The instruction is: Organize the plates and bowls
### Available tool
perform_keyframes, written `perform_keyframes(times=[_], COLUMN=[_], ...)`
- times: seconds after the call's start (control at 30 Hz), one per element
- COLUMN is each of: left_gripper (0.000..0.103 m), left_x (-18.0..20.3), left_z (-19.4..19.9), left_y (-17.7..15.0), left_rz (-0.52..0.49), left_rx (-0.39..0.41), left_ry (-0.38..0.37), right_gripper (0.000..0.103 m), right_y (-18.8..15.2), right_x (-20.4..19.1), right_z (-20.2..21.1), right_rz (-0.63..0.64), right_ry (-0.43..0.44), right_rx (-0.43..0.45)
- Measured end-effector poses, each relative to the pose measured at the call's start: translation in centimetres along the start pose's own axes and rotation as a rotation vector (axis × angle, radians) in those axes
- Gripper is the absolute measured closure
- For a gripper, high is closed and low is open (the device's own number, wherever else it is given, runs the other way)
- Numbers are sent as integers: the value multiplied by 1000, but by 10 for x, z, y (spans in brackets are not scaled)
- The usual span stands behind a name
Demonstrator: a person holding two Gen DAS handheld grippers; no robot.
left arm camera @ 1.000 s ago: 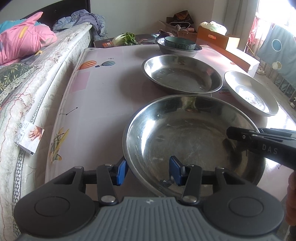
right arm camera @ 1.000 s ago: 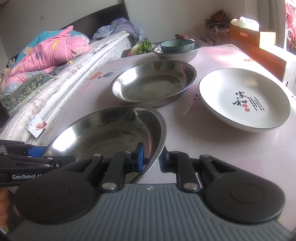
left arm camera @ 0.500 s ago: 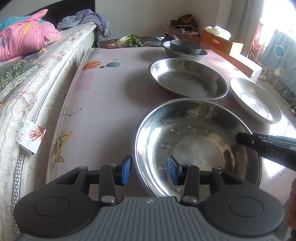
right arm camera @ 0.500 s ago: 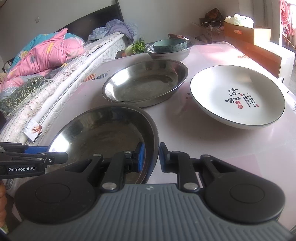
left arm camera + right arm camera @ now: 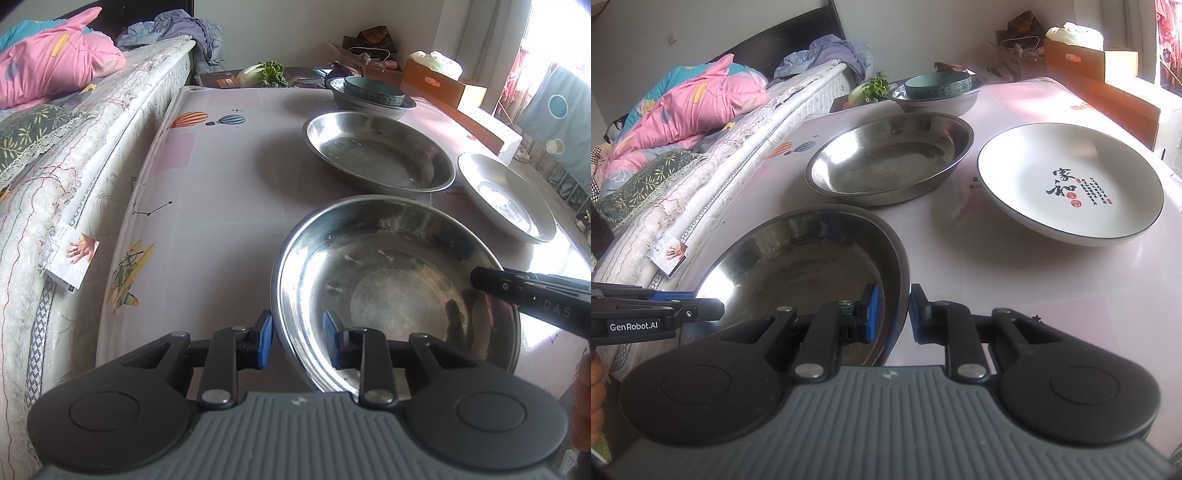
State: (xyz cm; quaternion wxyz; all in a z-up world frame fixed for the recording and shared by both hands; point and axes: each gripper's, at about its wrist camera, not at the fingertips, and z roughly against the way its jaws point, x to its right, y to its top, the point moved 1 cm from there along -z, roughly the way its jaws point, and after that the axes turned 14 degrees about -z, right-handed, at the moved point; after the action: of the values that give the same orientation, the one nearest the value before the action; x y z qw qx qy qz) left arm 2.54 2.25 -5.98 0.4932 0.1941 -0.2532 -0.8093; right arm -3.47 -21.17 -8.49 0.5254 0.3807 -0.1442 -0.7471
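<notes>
Compared with one second ago, both grippers have narrowed on the near steel basin (image 5: 395, 280), and the basin sits more to the right in the left wrist view.

Left gripper (image 5: 297, 334): its two blue pads straddle the basin's near-left rim, one outside the wall and one inside. A visible gap remains on each side of the rim, so the fingers are spread and not pinching.

Right gripper (image 5: 892, 314): its pads straddle the basin's right rim, one inside and one outside. The gap is narrow, close to the metal, but whether the pads press the rim cannot be told.

The basin lies at the near edge of the pink table (image 5: 229, 177), tilted slightly in both views; whether it is lifted cannot be told.

Beyond it, near but apart, sits a second steel basin (image 5: 890, 158). To the right of that one is a white plate (image 5: 1071, 184) with black calligraphy and a dark rim. At the far end of the table, a teal bowl (image 5: 938, 85) rests inside a steel bowl (image 5: 938, 101).

A mattress (image 5: 55, 192) runs along the table's left side, with a pink quilt (image 5: 690, 99) on it. Cardboard boxes (image 5: 1108, 70) stand along the right.
</notes>
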Motion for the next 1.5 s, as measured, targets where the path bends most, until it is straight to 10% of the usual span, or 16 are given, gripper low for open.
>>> perform_keyframes(times=[1.5], left_gripper=[73], left_x=[4], left_z=[1], left_y=[-7], left_rz=[17], left_rx=[-15], left_ry=[-38], right_gripper=[85], right_y=[-3], right_x=[1], right_z=[3], right_rz=[2], right_ry=[-10], right_rx=[4])
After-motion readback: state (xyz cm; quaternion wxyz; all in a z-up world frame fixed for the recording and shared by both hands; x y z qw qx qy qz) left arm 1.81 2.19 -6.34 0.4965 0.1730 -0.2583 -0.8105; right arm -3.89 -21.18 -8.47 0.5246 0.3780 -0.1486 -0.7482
